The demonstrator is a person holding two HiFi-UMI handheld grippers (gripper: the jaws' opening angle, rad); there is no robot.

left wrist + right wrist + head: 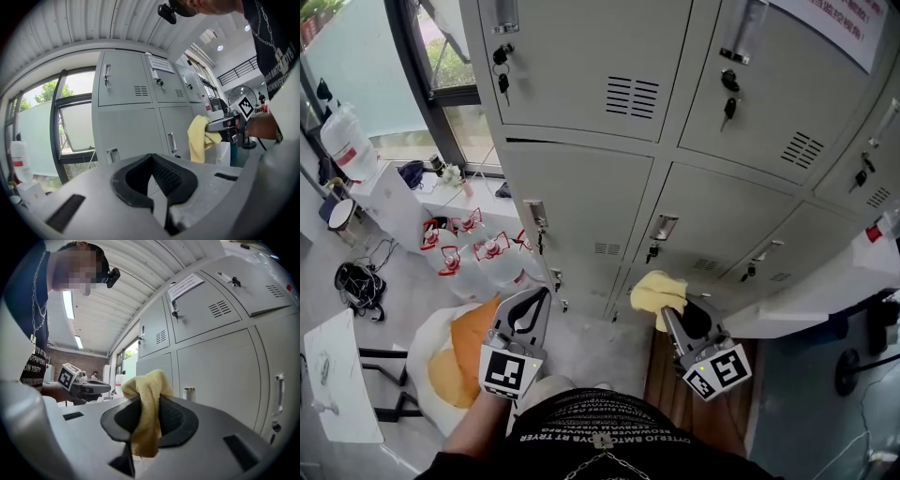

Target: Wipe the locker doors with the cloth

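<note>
1. Grey metal locker doors [581, 84] fill the wall beside a window [441, 66], stacked in at least 2 rows, with keys [502, 82] hanging in the upper locks. Bottles [487, 255] and an orange-and-white bag [455, 352] lie on the floor [403, 291] below.
2. The right hand-held gripper [671, 314] is clamped on the yellow cloth [656, 291]. The cloth bunches up past the jaws and hangs down between them in the right gripper view.
3. The cloth is held in the air, low in front of the lower row and near the foot of a middle door. I cannot tell whether it touches the metal.
4. The left hand-held gripper [540, 298] has its jaws together with nothing between them, and it is apart from the cloth.
5. As a judgement, the cloth is gripped and at the lockers, so that part is done. No wiped streak or damp patch shows on any door, so the wiping looks barely begun, with the doors in view left to cover.
</note>
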